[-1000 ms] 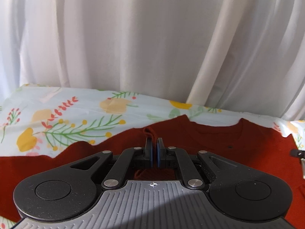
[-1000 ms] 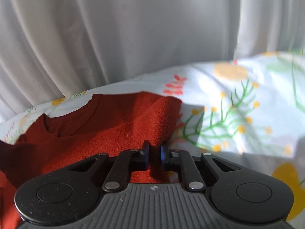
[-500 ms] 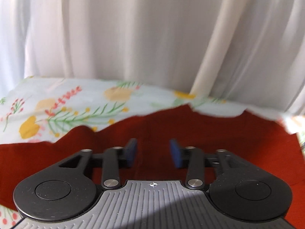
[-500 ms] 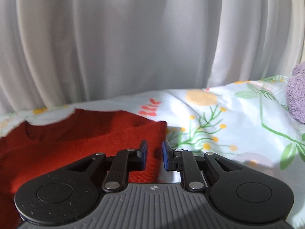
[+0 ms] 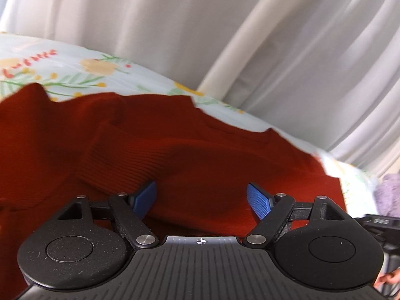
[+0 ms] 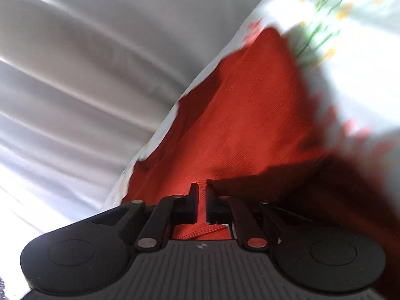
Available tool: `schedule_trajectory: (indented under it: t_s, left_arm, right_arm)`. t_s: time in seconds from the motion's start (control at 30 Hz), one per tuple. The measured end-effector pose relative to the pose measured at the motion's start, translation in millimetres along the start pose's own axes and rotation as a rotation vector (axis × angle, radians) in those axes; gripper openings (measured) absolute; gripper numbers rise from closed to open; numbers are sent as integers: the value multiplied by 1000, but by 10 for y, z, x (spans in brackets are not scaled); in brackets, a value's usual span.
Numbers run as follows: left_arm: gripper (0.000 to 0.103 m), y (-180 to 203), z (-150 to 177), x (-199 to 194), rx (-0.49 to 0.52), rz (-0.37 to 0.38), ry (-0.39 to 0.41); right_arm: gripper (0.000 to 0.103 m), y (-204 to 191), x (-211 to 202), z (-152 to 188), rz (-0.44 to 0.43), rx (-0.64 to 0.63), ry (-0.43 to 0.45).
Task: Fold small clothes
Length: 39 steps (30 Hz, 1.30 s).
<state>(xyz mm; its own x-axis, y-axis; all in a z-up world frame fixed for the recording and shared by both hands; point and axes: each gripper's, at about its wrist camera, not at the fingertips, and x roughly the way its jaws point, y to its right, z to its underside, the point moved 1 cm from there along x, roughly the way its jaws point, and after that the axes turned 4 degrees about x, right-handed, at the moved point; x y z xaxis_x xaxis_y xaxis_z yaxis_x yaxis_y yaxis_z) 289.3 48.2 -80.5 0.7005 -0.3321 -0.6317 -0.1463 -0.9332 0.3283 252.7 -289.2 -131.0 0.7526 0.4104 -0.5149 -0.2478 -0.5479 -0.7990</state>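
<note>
We risk dragging the fold askew: left gripper [image 5: 201, 197] opening, released over red sweater [image 5: 212, 155]; right gripper [image 6: 202, 205] clenched on its fabric.

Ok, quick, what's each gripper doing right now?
Left gripper: fingers opening wide over the red sweater, gripping nothing.
Right gripper: shut on a fold of the red sweater.

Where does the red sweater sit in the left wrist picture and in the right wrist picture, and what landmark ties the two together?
Left wrist: the red sweater spreads across the middle band, neckline toward the upper right.
Right wrist: the red sweater runs as a tilted wedge from bottom centre up to the upper right, blurred.
Shared landmark: the floral sheet under it, with the white curtain behind.
</note>
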Motion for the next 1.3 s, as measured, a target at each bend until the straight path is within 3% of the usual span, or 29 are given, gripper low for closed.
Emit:
schedule_trajectory:
  t_s: [0.2,0.33,0.4,0.5,0.67,0.8,0.9,1.07,1.2,1.3]
  left_arm:
    - [84,-157,-12,-117,-42,-29,4]
    - [85,-329,-63,-173,-92,-154,-15]
    - [82,-400,-74,-247,-106,-145,-12]
    - [87,-488,-20,-411,-159,-135,3]
    - [89,-750,76,-665,-303,-116,16]
    - [91,-1265,137,-1140,-511,-140,139]
    - [91,-1847,213,-1556,-701,-233,267]
    - [87,-2747,496,-2013,-1029,-340,411]
    - [68,-3139,645,-2114,-1143,-347,480]
    - [60,-3303,668,-2106,-1209,-326,522]
  right_arm:
    - [0,-17,-206,-90,137,-148,111]
    - [0,-36,-280,-108,170,-190,113]
    - [0,-105,-289,-68,199,-235,112]
    - [0,-197,-272,-32,244,-301,110]
    - [2,-338,-216,71,312,-387,121]
    - [3,-479,-155,188,380,-483,124]
    - [8,-542,-221,261,339,-455,112]
    - [18,-617,-498,499,215,-418,102]
    - [18,-614,-597,618,145,-352,42]
    - [18,-630,-603,623,117,-306,17]
